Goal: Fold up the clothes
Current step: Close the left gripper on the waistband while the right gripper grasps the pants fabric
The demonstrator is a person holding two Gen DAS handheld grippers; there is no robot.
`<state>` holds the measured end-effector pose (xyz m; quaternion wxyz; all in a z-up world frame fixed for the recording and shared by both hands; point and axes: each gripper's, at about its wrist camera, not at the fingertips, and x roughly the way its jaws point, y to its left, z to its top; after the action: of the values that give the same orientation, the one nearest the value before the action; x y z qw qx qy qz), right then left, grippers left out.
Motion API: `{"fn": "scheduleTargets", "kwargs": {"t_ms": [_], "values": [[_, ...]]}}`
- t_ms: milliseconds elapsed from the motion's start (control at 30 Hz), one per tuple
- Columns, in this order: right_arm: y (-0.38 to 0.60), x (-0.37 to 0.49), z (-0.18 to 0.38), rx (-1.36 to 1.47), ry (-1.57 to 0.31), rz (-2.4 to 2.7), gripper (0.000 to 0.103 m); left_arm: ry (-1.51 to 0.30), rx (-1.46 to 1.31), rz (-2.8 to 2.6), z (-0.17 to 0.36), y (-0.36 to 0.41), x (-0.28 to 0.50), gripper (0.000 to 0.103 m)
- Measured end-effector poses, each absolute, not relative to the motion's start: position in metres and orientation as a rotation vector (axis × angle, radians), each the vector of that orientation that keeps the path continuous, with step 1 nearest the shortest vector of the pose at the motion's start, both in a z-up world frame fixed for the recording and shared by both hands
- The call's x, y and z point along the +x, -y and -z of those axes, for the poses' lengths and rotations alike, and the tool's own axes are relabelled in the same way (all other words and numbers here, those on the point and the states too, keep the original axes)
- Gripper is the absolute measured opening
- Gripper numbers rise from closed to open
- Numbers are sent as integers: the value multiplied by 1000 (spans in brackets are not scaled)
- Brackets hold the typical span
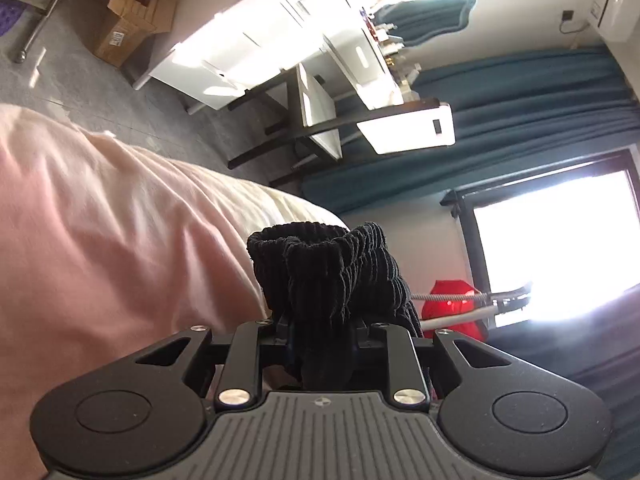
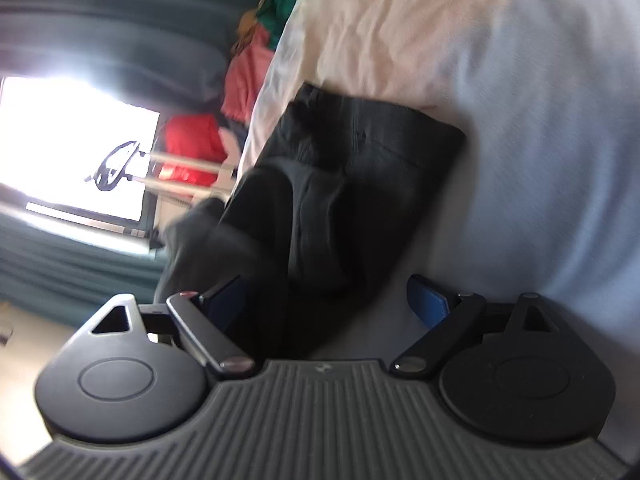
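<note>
Resting on the pale bedsheet (image 2: 520, 128), the dark garment (image 2: 348, 184) lies partly folded, with one edge trailing off the bed's side. Your right gripper (image 2: 336, 300) hangs over it with jaws spread wide and nothing between the blue pads (image 2: 430, 306) (blur hides finer detail). Only the left wrist view shows your left gripper (image 1: 326, 320) clamped on a bunched ribbed cuff (image 1: 324, 264), probably to carry that end over for a fold.

Dark trousers (image 2: 340, 184) — between spread tongs (image 2: 332, 304)
</note>
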<state>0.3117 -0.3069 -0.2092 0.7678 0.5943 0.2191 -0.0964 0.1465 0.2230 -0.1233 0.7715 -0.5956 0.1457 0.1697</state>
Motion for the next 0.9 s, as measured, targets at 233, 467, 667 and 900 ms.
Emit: {"fn": "scheduleTargets", "kwargs": {"t_ms": [233, 467, 667, 900], "values": [[310, 377, 201, 1155, -540, 377, 22, -367, -1273, -385, 138, -269, 158, 24], [342, 393, 144, 975, -430, 345, 14, -386, -1247, -374, 151, -285, 161, 24], [410, 408, 80, 845, -303, 429, 14, -366, -1200, -386, 141, -276, 163, 24], [530, 384, 54, 703, -194, 583, 14, -411, -1173, -389, 140, -267, 173, 24]]}}
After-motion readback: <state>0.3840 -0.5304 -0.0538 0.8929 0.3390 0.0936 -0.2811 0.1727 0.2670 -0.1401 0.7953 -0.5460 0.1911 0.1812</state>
